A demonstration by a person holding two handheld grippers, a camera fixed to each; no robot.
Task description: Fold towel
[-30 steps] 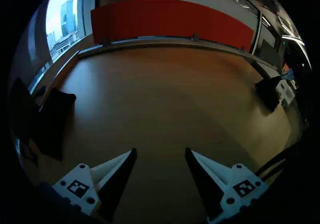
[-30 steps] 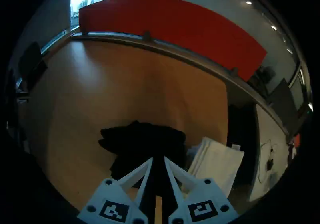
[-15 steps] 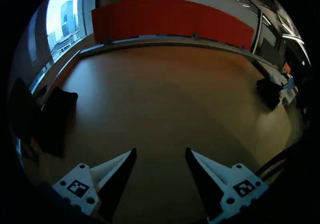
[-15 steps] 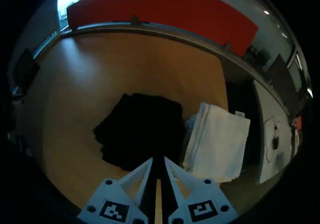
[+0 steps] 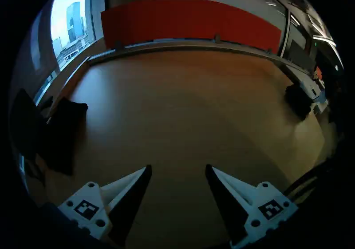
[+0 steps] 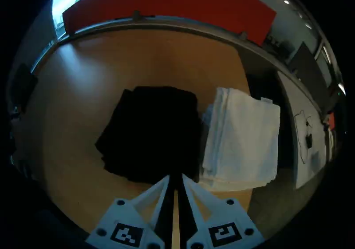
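Observation:
In the right gripper view a black towel (image 6: 151, 133) lies spread on the wooden table (image 6: 88, 89), folded into a rough rectangle. My right gripper (image 6: 175, 178) sits at the towel's near edge with its fingers together and dark cloth pinched between them. A stack of folded white towels (image 6: 242, 140) lies just right of the black one, touching it. My left gripper (image 5: 177, 169) hovers open over bare table (image 5: 186, 107) with nothing between its fingers. At the far right of the left gripper view the dark towel (image 5: 298, 100) is visible with something white beside it.
A red partition (image 6: 177, 2) runs along the table's far edge. The table's right edge drops off past the white stack, with a grey surface and a cable (image 6: 306, 129) beyond. Dark chair shapes (image 5: 62, 129) stand at the left, by a window (image 5: 71, 22).
The black towel went from a bunched, lifted heap to lying flat. The right gripper view moved up and over, showing more of the white stack. My left gripper has stayed still.

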